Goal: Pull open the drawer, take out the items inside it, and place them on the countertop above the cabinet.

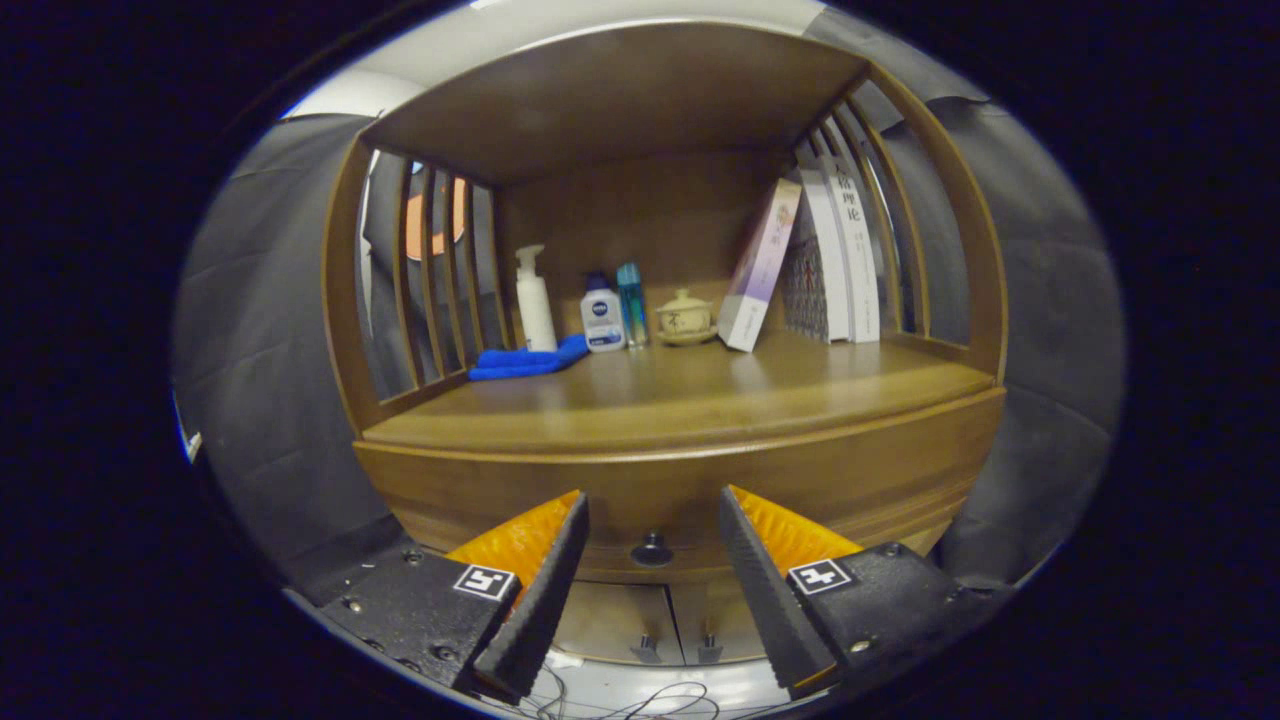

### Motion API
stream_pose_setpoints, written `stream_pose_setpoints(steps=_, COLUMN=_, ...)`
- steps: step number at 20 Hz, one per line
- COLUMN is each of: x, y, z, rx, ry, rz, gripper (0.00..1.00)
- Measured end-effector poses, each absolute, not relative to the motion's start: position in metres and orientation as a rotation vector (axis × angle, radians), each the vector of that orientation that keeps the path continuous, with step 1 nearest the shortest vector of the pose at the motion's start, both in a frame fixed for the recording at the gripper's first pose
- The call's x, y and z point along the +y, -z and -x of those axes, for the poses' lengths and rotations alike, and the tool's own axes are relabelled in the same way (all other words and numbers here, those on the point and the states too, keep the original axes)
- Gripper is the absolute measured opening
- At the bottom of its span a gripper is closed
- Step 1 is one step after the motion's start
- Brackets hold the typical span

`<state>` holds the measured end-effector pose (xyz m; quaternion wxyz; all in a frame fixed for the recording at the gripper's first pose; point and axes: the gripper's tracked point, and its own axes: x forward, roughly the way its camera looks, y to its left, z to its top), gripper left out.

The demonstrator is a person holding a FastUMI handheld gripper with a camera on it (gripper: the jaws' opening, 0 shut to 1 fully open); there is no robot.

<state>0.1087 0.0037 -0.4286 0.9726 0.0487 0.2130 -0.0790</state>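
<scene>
The drawer (680, 500) sits closed in the cabinet front, right under the countertop (690, 395), and its dark round knob (652, 550) lines up between the fingers, just ahead of them. The gripper (652, 515) is spread wide, touching nothing. Back on the countertop: a blue cloth (528, 360), a white pump bottle (534, 300), a small lotion bottle (602, 315), a lidded cup (685, 317), and leaning books (820, 260).
</scene>
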Motion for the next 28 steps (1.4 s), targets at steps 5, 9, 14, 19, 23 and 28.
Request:
stream_pose_setpoints(steps=5, x=-0.006, y=0.458, z=-0.117, rx=0.458, ry=0.207, rz=-0.075, gripper=0.71)
stream_pose_setpoints(steps=9, x=-0.004, y=0.467, z=-0.118, rx=0.468, ry=0.235, rz=-0.074, gripper=0.59)
stream_pose_setpoints(steps=14, x=0.001, y=0.467, z=-0.119, rx=0.452, ry=0.27, rz=-0.095, gripper=0.39)
stream_pose_setpoints(steps=19, x=0.002, y=0.468, z=-0.12, rx=0.443, ry=0.272, rz=-0.119, gripper=0.26)
stream_pose_setpoints(steps=23, x=0.001, y=0.468, z=-0.117, rx=0.472, ry=0.25, rz=-0.11, gripper=0.22)
stream_pose_setpoints(steps=28, x=0.001, y=0.461, z=-0.109, rx=0.496, ry=0.239, rz=-0.098, gripper=0.21)
